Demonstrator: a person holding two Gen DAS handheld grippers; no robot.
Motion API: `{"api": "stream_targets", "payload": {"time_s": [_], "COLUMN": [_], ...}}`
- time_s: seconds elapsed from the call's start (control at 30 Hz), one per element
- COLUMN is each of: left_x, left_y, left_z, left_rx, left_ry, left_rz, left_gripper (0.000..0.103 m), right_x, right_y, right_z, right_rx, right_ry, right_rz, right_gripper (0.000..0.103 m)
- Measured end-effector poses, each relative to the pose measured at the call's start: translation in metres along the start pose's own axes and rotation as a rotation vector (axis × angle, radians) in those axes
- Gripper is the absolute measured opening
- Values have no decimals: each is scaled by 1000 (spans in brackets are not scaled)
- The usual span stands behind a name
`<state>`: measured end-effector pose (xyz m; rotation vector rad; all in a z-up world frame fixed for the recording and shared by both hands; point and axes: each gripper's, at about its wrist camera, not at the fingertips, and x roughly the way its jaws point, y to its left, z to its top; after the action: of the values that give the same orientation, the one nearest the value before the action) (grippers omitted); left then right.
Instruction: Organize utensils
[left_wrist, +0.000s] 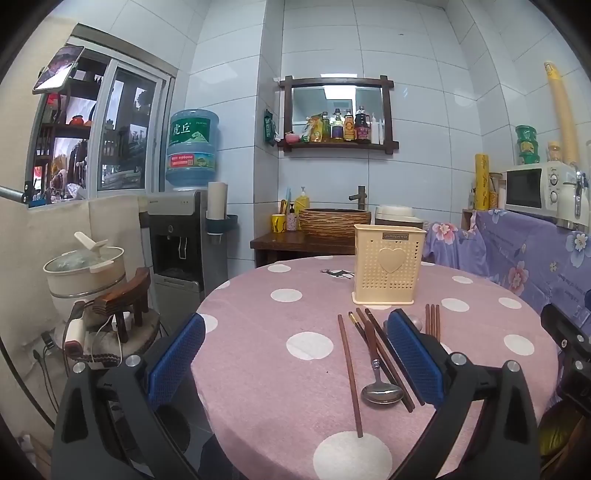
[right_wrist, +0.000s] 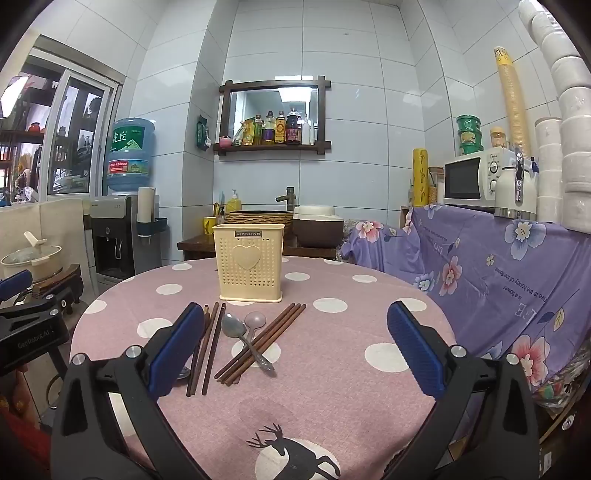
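Ahead of both wide-open, empty hand-held grippers — left (left_wrist: 295, 354), right (right_wrist: 295, 349) — chopsticks (right_wrist: 262, 343) and spoons (right_wrist: 236, 328) crossed before holder (right_wrist: 250, 262) on desk (right_wrist: 369, 314); risk of pinching several, scattering them.

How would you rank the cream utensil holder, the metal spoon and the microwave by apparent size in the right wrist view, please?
1. cream utensil holder
2. microwave, slightly smaller, though it stands farther back
3. metal spoon
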<state>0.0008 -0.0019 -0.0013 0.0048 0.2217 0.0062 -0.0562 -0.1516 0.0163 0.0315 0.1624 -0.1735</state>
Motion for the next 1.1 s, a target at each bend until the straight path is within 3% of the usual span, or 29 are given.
{"api": "stream_targets", "payload": {"time_s": [1.1], "left_x": [0], "left_y": [1], "left_z": [-3], "left_rx": [0], "left_ry": [0], "left_rz": [-3], "left_gripper": [98], "right_x": [-2], "right_y": [0], "right_z": [-2], "right_rx": [3], "right_ry": [3], "right_rz": [-1], "right_gripper": [98]}}
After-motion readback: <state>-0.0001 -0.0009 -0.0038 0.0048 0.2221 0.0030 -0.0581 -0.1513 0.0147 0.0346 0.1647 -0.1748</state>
